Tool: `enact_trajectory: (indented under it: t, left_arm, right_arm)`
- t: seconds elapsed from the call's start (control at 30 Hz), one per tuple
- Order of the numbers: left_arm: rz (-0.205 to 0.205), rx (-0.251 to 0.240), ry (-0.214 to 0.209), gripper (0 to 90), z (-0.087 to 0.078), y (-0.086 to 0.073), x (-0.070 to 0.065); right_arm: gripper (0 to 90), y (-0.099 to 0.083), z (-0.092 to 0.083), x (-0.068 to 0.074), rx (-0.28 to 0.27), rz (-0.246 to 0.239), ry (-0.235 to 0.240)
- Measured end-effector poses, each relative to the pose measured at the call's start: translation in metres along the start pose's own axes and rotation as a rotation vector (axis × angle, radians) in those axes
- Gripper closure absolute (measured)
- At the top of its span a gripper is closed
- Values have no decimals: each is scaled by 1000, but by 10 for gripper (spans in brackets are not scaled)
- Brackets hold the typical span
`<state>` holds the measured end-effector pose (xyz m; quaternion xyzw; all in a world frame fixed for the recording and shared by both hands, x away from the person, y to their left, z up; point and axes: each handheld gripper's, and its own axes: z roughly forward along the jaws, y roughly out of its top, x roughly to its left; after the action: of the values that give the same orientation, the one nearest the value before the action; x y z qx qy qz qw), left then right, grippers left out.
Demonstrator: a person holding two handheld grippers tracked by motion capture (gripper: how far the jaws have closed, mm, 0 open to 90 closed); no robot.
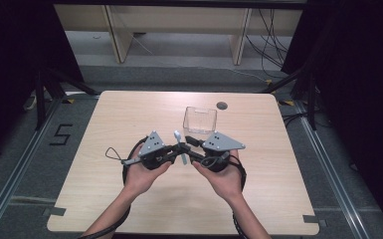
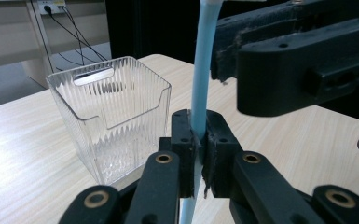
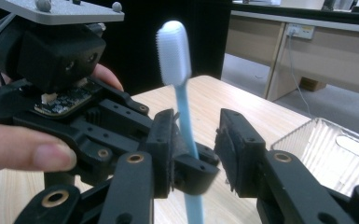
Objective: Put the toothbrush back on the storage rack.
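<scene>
Toothbrush (image 2: 204, 70) clamped upright in left gripper (image 2: 200, 154); right gripper (image 3: 196, 149) jaws apart.

Right gripper (image 3: 198, 144) is sitting open, its two black jaws standing apart with a light blue toothbrush (image 3: 179, 93) rising between them; the right-hand pad is clear of the handle, contact on the left-hand side cannot be told. The toothbrush is standing nearly upright, white bristle head on top. Left gripper (image 3: 186, 170) is clamping the handle low down, reaching in from the left, a hand (image 3: 18, 149) wrapping its body. A clear ribbed box (image 3: 326, 149) is resting on the wooden table (image 3: 242, 102) at right.
</scene>
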<state>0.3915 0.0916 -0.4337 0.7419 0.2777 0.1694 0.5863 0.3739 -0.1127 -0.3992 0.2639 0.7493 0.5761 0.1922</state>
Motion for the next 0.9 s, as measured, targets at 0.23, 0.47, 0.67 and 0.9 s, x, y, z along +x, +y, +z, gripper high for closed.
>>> enact_trajectory:
  t: [0.23, 0.47, 0.67, 0.9]
  left_arm:
    - [35, 4, 14, 834, 3, 1, -4]
    - [70, 11, 32, 834, 7, 2, -9]
    - [87, 3, 31, 834, 8, 3, -12]
    - [120, -27, 13, 824, 7, 0, -10]
  right_arm:
    - [695, 2, 5, 0, -11, -9, -15]
    - [747, 2, 10, 3, 12, 20, -24]
    - [817, 0, 8, 2, 2, 32, -42]
    - [845, 0, 6, 0, -5, 63, -57]
